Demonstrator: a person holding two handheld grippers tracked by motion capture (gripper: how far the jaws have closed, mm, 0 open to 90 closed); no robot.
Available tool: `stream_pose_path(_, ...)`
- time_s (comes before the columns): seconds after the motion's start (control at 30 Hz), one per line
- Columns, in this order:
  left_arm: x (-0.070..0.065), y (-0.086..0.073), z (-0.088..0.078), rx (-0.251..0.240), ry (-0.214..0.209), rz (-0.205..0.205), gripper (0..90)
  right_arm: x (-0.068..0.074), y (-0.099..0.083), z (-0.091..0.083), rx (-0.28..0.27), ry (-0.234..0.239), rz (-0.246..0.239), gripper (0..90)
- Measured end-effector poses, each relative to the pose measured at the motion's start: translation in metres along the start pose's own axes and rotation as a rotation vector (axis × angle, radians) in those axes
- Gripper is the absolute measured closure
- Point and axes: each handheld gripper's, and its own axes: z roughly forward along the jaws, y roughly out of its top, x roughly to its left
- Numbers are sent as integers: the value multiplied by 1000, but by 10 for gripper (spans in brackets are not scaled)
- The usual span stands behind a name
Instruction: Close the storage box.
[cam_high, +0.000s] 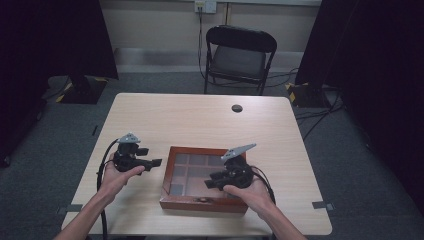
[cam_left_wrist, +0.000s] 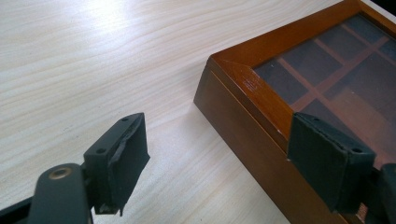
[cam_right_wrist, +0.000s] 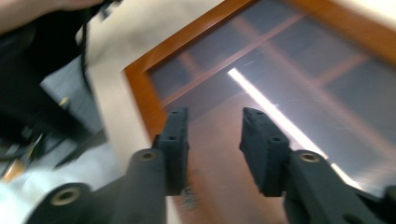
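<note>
On the near half of the table (cam_high: 200, 115) sits a wooden box (cam_high: 172, 199) with a glass lid, closed, its dividers visible through the pane. We judge the work to be at its start: the lid is down, and neither claw has hold of anything.

Left gripper (cam_high: 150, 163): we hold it just beside the box's left side, its jaws spread wide. In the left gripper view the box's corner (cam_left_wrist: 243, 81) lies ahead of and between the jaws, with one pad low over the lid's edge; we cannot tell whether it touches.

Right gripper (cam_high: 209, 184): we hold it above the glass lid near the front of the box. Its jaws stand partly open with nothing between them; the right gripper view is blurred, but the gap is plain.

Remaining, in our judgement: take hold of the box or its lid, most likely at the front edge where a small dark fitting (cam_high: 202, 200) shows, then lift. No step is complete yet.
</note>
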Motion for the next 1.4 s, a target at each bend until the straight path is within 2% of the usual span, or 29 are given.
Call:
stream_pose_path(0.07, -1, 0, 0, 2, -3, -1, 201, -8, -1, -9, -52, -20, 41, 530)
stream_pose_path(0.1, -1, 0, 1, 2, -2, -3, 201, -11, -2, -14, -69, -48, 54, 499)
stream_pose_path(0.13, -1, 0, 1, 10, -2, 4, 201, -15, -3, -18, -81, -83, 64, 466)
stream_pose_path(0.3, -2, 1, 3, 36, 6, 13, 203, -36, -16, -41, -128, -177, 142, 335)
stream_pose_path(0.37, -2, 1, 2, 42, 18, 21, 207, -43, -22, -47, -131, -211, 168, 288)
stream_pose_path(0.47, 1, -2, -3, 49, 28, 5, 235, -55, -33, -58, -135, -251, 198, 239)
stream_pose_path(0.53, 5, -5, -8, 48, 38, -6, 235, -62, -43, -66, -150, -294, 220, 221)
stream_pose_path(0.63, 11, -10, -15, 51, 59, -23, 232, -71, -54, -74, -156, -322, 259, 174)
stream_pose_path(0.77, 21, -19, -19, 60, 77, -48, 225, -86, -69, -83, -148, -364, 289, 159)
stream_pose_path(0.87, 25, -26, -17, 121, 93, -33, 223, -99, -82, -84, -147, -403, 338, 147)
stream_pose_path(0.93, 28, -31, -14, 137, 92, -54, 224, -108, -90, -82, -133, -457, 380, 147)
stream_pose_path(1.0, 30, -32, -13, 152, 105, -59, 226, -115, -96, -80, -105, -478, 445, 149)
stream_pose_path(1.03, 32, -33, -12, 156, 112, -65, 226, -115, -96, -80, -105, -478, 445, 149)
stream_pose_path(1.07, 34, -35, -9, 173, 130, -76, 225, -120, -103, -77, -74, -494, 453, 148)
stream_pose_path(1.17, 35, -39, -4, 205, 166, -60, 221, -125, -108, -74, -48, -543, 481, 148)
stream_pose_path(1.23, 36, -41, -2, 208, 190, -61, 212, -126, -110, -70, -15, -590, 483, 148)
stream_pose_path(1.3, 37, -42, 1, 209, 234, -50, 189, -128, -113, -66, 5, -614, 480, 148)
stream_pose_path(1.37, 38, -45, 6, 200, 326, -45, 153, -128, -114, -62, 5, -646, 474, 138)
stream_pose_path(1.4, 38, -45, 8, 183, 344, -52, 144, -128, -113, -61, -2, -659, 483, 137)
